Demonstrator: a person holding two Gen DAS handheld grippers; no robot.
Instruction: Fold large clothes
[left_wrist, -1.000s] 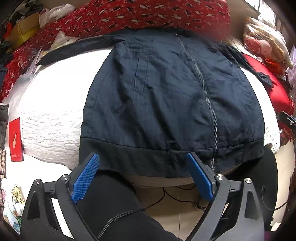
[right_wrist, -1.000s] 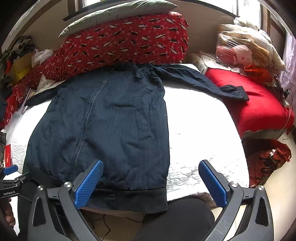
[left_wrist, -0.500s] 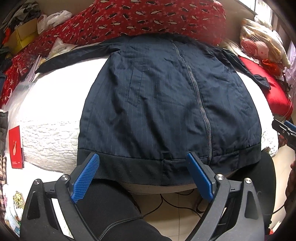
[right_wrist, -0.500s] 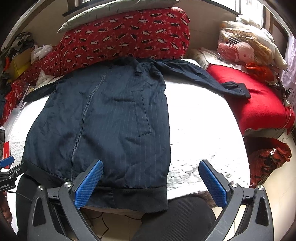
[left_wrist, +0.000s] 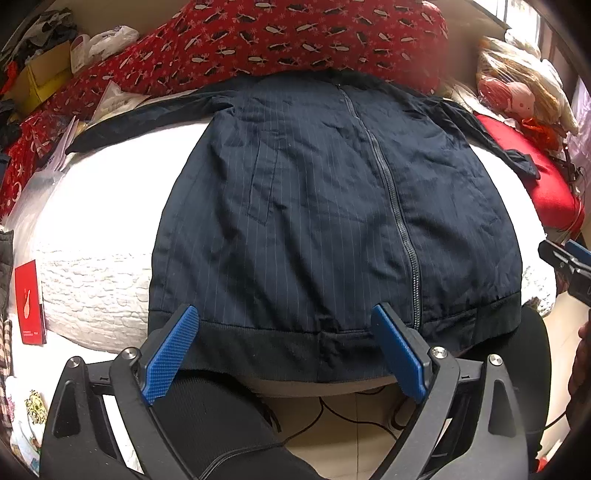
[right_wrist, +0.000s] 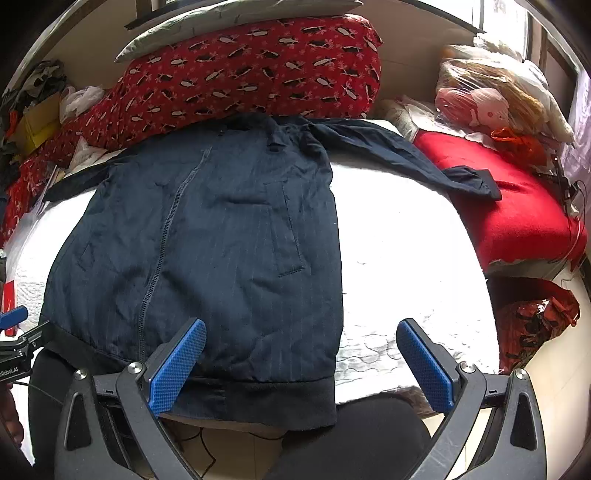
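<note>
A dark navy pinstriped zip jacket (left_wrist: 332, 206) lies flat, front up, on a white quilted bed (left_wrist: 85, 280), hem toward me; it also shows in the right wrist view (right_wrist: 207, 243). Its sleeves spread out to both sides, the right one (right_wrist: 406, 158) reaching onto a red cushion. My left gripper (left_wrist: 284, 354) is open and empty, just short of the hem's middle. My right gripper (right_wrist: 301, 365) is open and empty, over the hem's right corner.
A red patterned pillow (right_wrist: 251, 77) lies behind the jacket's collar. A red cushion (right_wrist: 517, 214) and plush toys (right_wrist: 480, 103) are at the right. Clutter and a yellow box (left_wrist: 40, 85) sit at the left. A red booklet (left_wrist: 29, 302) lies at the bed's left edge. My black-clad knees (right_wrist: 354, 435) are below.
Both grippers have drawn back and risen a little, so more of the jacket and bed show. Both stay open. The jacket has not moved.
</note>
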